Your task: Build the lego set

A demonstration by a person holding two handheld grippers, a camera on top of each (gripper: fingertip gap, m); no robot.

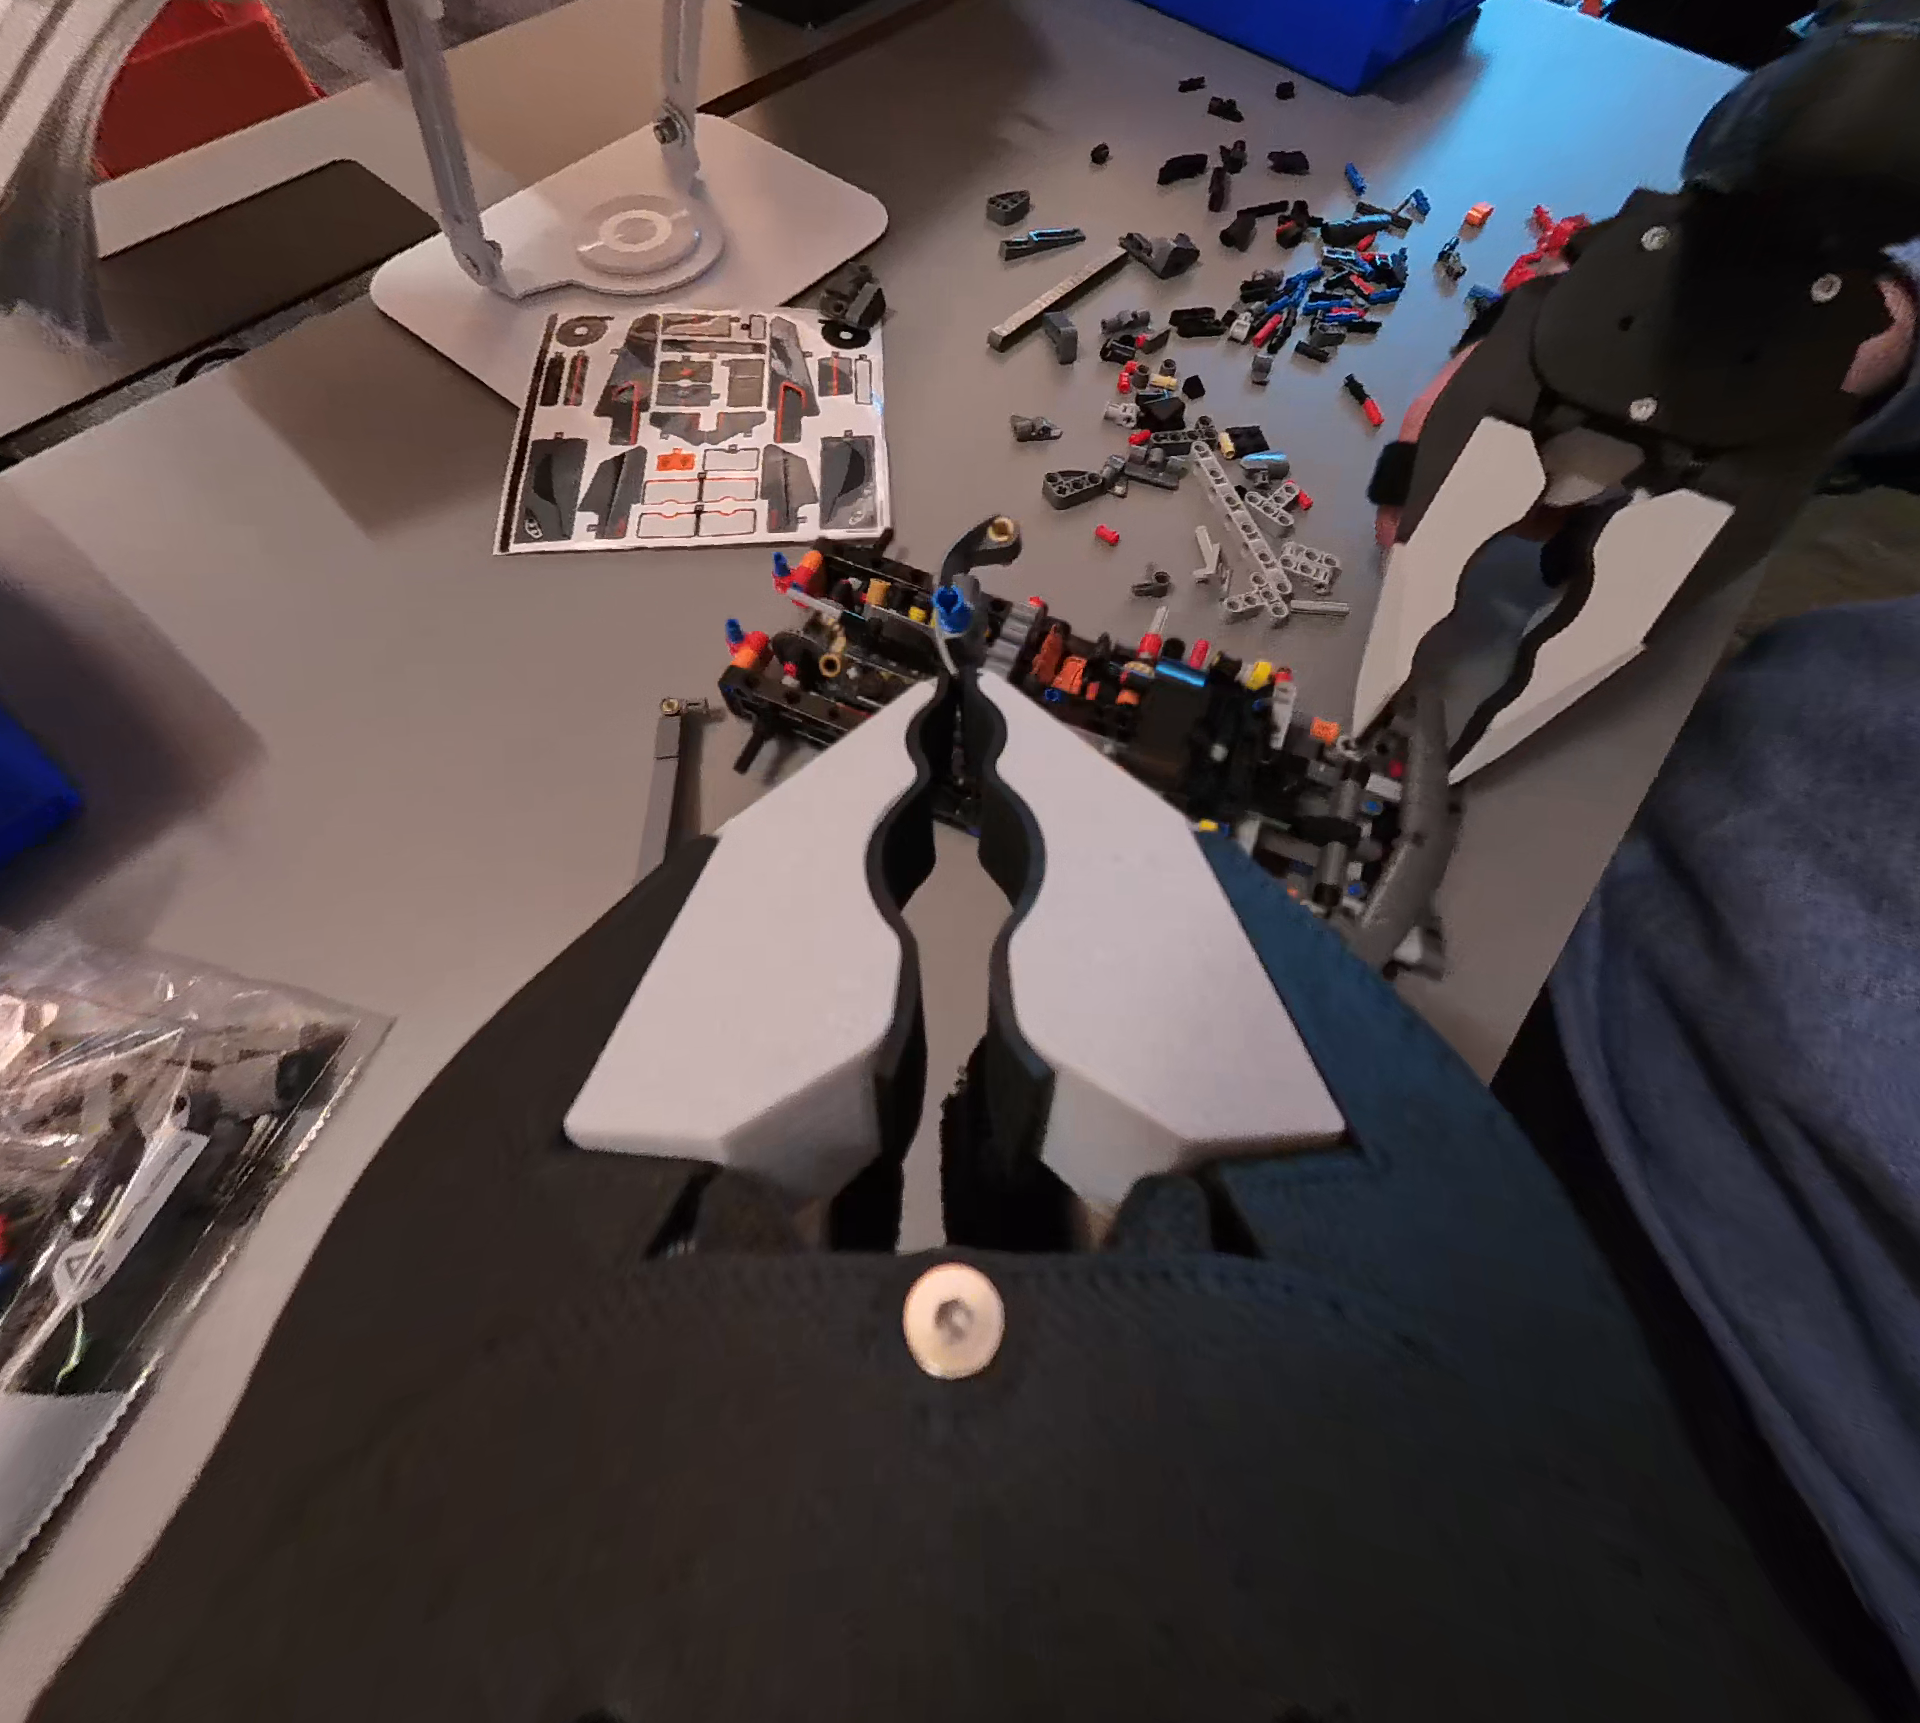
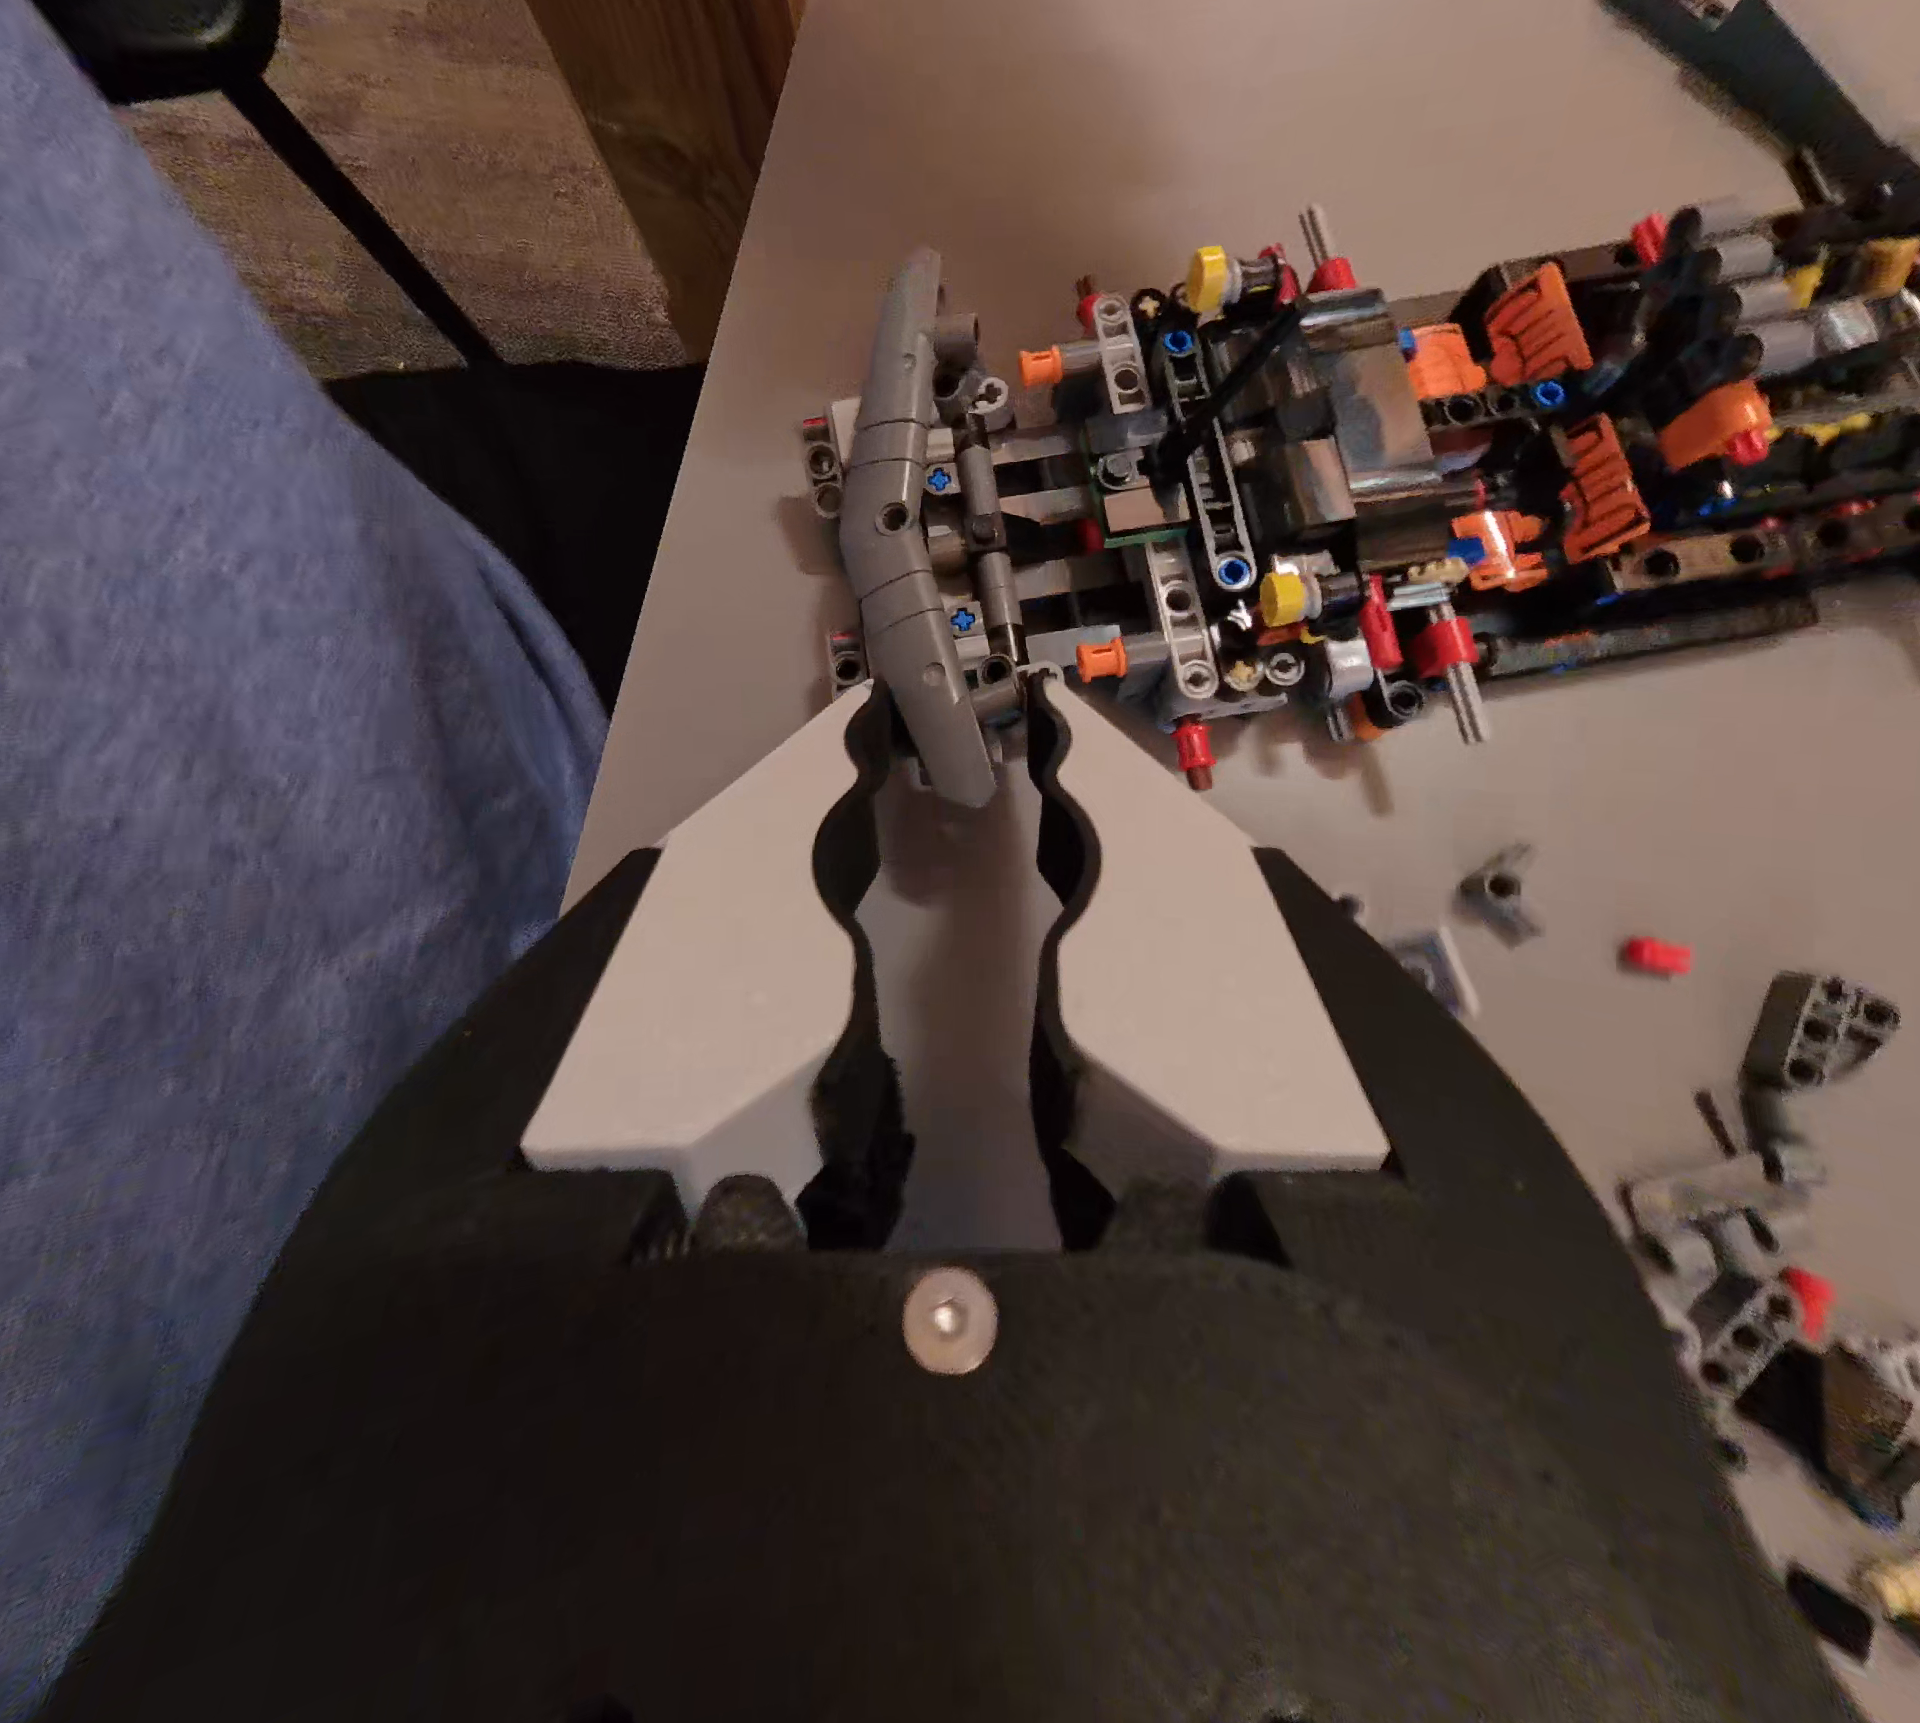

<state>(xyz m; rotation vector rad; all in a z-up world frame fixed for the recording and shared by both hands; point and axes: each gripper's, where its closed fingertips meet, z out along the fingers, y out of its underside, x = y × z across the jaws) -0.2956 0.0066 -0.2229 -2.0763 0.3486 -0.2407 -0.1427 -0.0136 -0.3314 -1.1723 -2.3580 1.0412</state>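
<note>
Gripping a black curved lego piece (image 1: 961, 624) — left gripper (image 1: 961, 686); right gripper (image 2: 951, 686) clamped on the chassis' (image 2: 1299, 478) smooth grey arc (image 2: 899, 530)

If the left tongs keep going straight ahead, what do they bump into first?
Probably nothing new: the left tongs are already shut on a thin black piece sticking up from the half-built car. Straight on is the car itself, then, further off, the loose pieces. Depth is hard to judge.
</note>
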